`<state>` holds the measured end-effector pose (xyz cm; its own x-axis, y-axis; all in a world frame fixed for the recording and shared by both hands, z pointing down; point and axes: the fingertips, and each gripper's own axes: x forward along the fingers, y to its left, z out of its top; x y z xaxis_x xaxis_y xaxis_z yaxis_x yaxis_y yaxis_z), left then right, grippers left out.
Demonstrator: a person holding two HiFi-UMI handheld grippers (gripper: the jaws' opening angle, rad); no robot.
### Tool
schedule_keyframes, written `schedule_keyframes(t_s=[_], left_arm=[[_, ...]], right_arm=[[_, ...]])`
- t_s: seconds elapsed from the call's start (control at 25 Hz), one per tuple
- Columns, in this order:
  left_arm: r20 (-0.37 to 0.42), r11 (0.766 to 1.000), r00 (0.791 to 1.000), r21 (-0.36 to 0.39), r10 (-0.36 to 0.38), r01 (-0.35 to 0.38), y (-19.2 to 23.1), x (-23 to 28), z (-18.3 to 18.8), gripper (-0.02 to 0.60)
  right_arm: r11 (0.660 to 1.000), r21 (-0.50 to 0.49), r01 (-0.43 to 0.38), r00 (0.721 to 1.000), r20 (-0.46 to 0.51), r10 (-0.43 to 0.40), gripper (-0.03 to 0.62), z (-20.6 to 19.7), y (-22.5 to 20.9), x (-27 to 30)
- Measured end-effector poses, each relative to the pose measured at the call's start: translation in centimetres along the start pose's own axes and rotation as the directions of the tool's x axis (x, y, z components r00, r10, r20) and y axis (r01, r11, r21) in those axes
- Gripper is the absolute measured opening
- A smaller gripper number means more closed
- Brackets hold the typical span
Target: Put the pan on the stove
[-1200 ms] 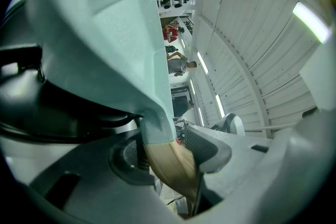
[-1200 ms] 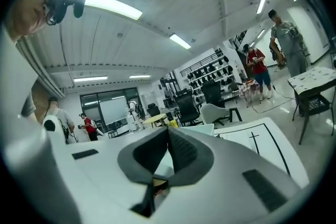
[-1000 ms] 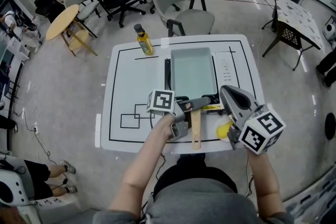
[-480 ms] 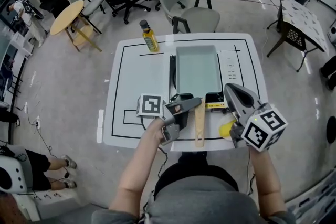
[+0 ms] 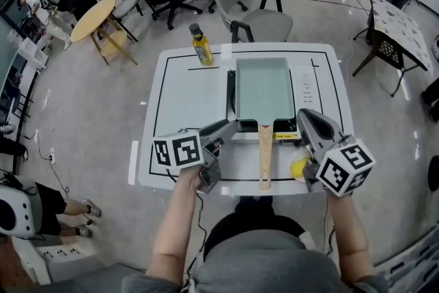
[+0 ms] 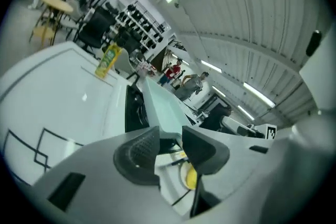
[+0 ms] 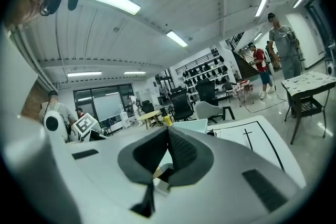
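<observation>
Left hand-held gripper (image 5: 226,128): open, jaws just closing in a little, nothing between them. Right hand-held gripper (image 5: 306,120): shut tight, empty, up over the right front of the bench (image 5: 185,92), near a small yellow thing (image 5: 296,168).

Pan (image 5: 262,89): flat on the black stove (image 5: 230,96), in the middle of the white bench, wooden handle (image 5: 265,158) sticking out toward the person. Looks as good as done, with only the backing off left.

To do that well: pull the left hand-held gripper straight away from the wooden handle, no bumping, to keep the pan square on the stove. Keep the right one still and clear of the handle too. Leave the oil bottle (image 5: 200,46) at the far edge alone.

Against a second ago: left hand-held gripper then right at the root of the wooden handle, by the stove. Now off to the left and apart from it, rolled, marker cube face up. Pan, stove and right hand-held gripper in the same spots.
</observation>
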<state>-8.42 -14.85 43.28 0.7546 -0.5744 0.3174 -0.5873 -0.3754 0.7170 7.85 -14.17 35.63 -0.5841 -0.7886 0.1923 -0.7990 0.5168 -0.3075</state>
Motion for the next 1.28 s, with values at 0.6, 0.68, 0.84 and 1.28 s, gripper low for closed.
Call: schedule_keyframes(t_s=[0.6, 0.68, 0.84, 1.28], left_arm=[[0.291, 0.826, 0.923, 0.433, 0.251, -0.361, -1.8, -0.1, 4.4, 0.006], [0.303, 0.821, 0.920, 0.439, 0.248, -0.365, -2.1, -0.1, 4.5, 0.006], [0.316, 0.819, 0.917, 0.441, 0.242, -0.368, -2.5, -0.2, 4.6, 0.006], [0.326, 0.824, 0.914, 0.430, 0.241, -0.370, -2.9, -0.3, 4.6, 0.006]], right_arm=[[0.999, -0.029, 0.028, 1.000, 0.006, -0.028, 0.003, -1.0, -0.1, -0.4], [0.999, -0.041, 0.035, 0.999, 0.004, -0.035, 0.003, -1.1, -0.2, -0.5], [0.997, -0.062, 0.051, 0.999, 0.006, -0.051, 0.003, -1.0, -0.4, -0.7], [0.995, -0.066, 0.069, 0.998, 0.008, -0.068, 0.003, -1.2, -0.8, -1.2]])
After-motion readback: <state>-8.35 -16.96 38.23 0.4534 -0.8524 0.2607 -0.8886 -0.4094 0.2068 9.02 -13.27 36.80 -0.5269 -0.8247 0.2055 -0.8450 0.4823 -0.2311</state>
